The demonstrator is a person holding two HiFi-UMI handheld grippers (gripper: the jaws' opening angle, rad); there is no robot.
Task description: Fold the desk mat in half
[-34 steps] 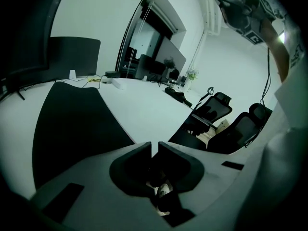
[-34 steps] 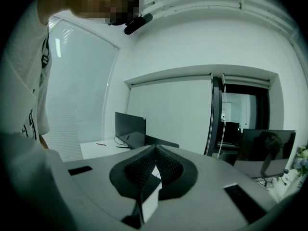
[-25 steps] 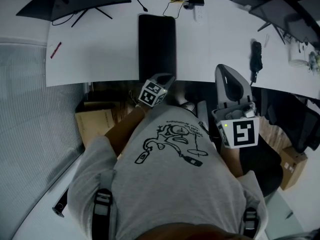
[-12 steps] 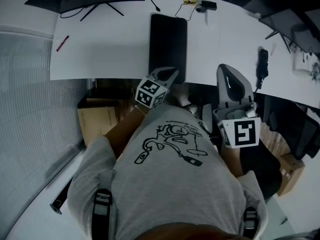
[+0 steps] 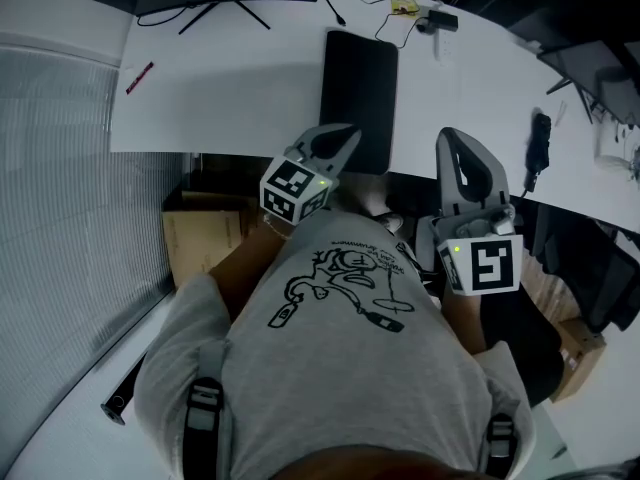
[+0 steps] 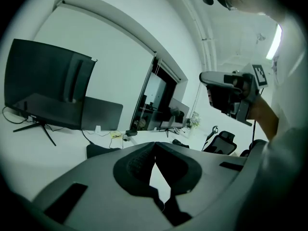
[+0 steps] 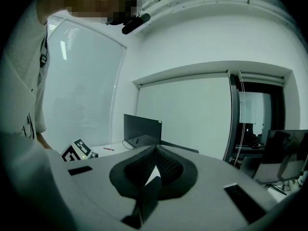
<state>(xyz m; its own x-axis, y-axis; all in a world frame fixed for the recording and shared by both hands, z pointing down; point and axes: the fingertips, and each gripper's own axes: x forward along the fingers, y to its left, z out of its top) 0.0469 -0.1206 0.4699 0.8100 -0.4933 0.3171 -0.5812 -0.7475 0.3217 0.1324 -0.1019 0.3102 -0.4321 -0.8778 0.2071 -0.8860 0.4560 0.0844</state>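
Note:
A black desk mat (image 5: 360, 93) lies flat on the white desk (image 5: 230, 98), its long side running away from me. My left gripper (image 5: 345, 131) hovers over the mat's near end, jaws shut with nothing between them. From the left gripper view the mat (image 6: 98, 150) shows past the closed left gripper (image 6: 155, 143). My right gripper (image 5: 450, 136) is held at the desk's near edge, right of the mat and apart from it. In its own view the right gripper (image 7: 155, 147) has its jaws together and empty.
A monitor stand (image 5: 215, 8) and cables with an adapter (image 5: 420, 10) sit at the desk's back. A red pen (image 5: 139, 77) lies far left, a black object (image 5: 540, 138) far right. A cardboard box (image 5: 205, 243) stands under the desk.
My left gripper has risen from below the desk edge and come forward over the mat's near end. The right gripper has shifted slightly sideways. Both stay shut.

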